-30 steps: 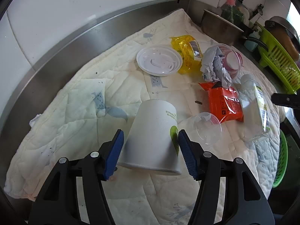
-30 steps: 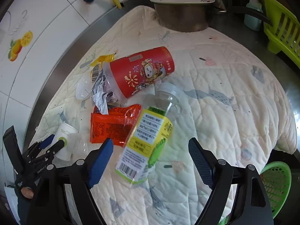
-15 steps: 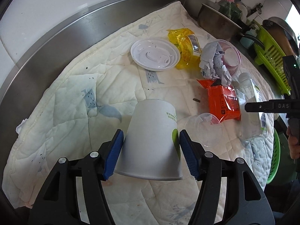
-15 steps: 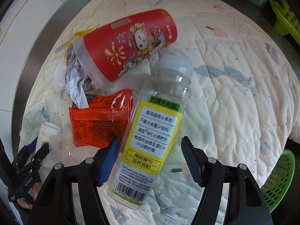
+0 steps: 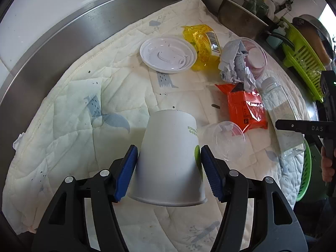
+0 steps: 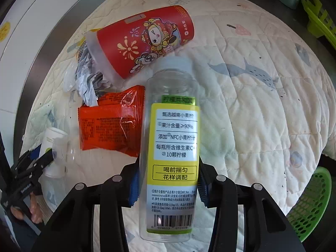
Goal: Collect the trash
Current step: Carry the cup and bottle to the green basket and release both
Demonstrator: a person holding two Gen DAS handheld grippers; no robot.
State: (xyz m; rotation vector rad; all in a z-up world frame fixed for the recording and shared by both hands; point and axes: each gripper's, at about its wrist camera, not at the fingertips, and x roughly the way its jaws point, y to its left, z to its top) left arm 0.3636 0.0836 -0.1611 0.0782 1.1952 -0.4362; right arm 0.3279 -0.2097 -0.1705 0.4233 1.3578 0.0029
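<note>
Two hand-held grippers work over a quilted cloth (image 5: 69, 109) spread on a steel worktop (image 5: 63, 35) strewn with litter. The left gripper (image 5: 169, 168) has its blue fingers (image 5: 128, 172) pressed to both sides of an upturned white paper cup (image 5: 170, 157) near the front edge of the cloth, so it appears gripped. The right gripper (image 6: 168, 187) has its fingers narrowed against a clear plastic bottle (image 6: 172, 147) with a yellow label, lying lengthwise toward the right edge.

The step in hand looks like picking up one piece of trash with each gripper. Next would likely be lifting both and carrying them to the green basket (image 6: 310, 205) below the right edge, keeping grip light enough not to crush the cup.

Still lying on the cloth: an orange wrapper (image 6: 109, 126), a red printed cup (image 6: 142, 42) with crumpled paper (image 6: 86, 84) at its mouth, a yellow wrapper (image 5: 201, 42), a white lid (image 5: 168, 54) and a small clear cup (image 5: 229, 140).

The basket is mostly cut off, and whether either item has left the cloth cannot be told.
</note>
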